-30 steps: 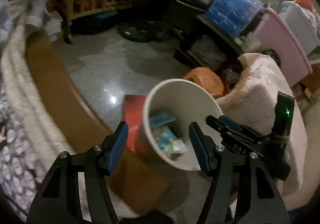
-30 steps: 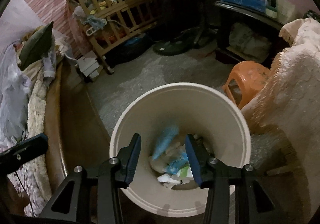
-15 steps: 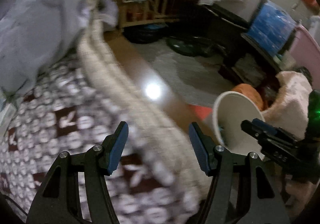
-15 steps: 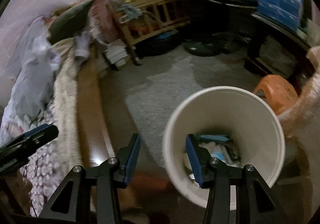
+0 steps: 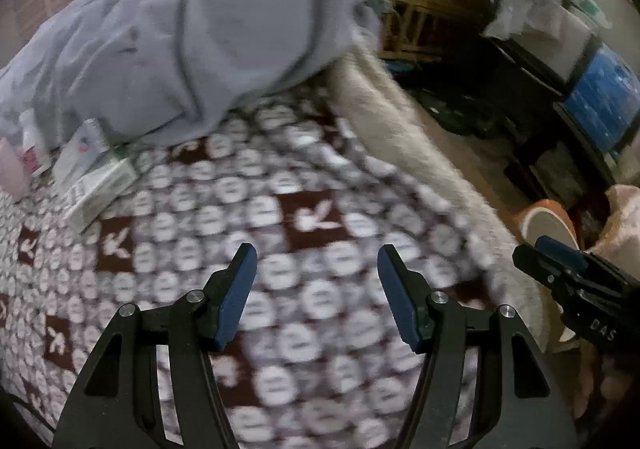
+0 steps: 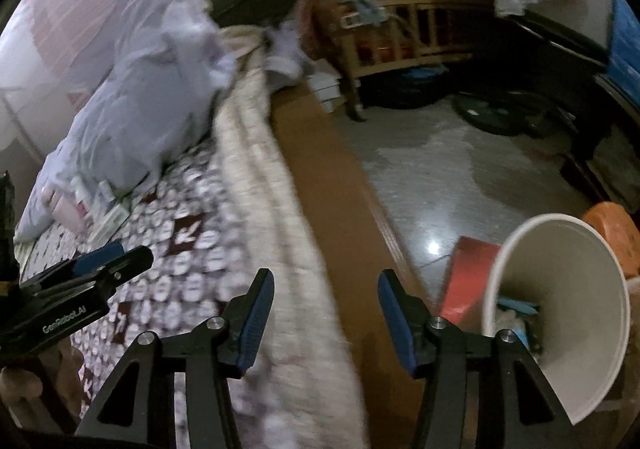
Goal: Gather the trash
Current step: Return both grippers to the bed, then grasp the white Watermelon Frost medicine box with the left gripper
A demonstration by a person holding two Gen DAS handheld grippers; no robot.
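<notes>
A white trash bin (image 6: 560, 313) stands on the floor beside the bed, with wrappers inside; its rim also shows in the left wrist view (image 5: 548, 225). Small boxes and packets (image 5: 92, 177) lie on the patterned blanket (image 5: 304, 209) against a grey duvet; they also show in the right wrist view (image 6: 108, 209). My left gripper (image 5: 316, 261) is open and empty above the blanket. My right gripper (image 6: 326, 289) is open and empty over the bed's edge, left of the bin. Each gripper shows at the edge of the other's view.
A grey duvet (image 5: 192, 33) is piled at the head of the bed. A brown wooden bed rail (image 6: 332, 185) runs beside the tiled floor (image 6: 460, 177). An orange stool (image 6: 616, 225), a red box (image 6: 468, 273), a wooden crib (image 6: 400, 21) and dark shelves stand around.
Both grippers have swung left from over the trash bin toward the bed. The bin has slid to the right edge of both views. Both stay open and empty.
</notes>
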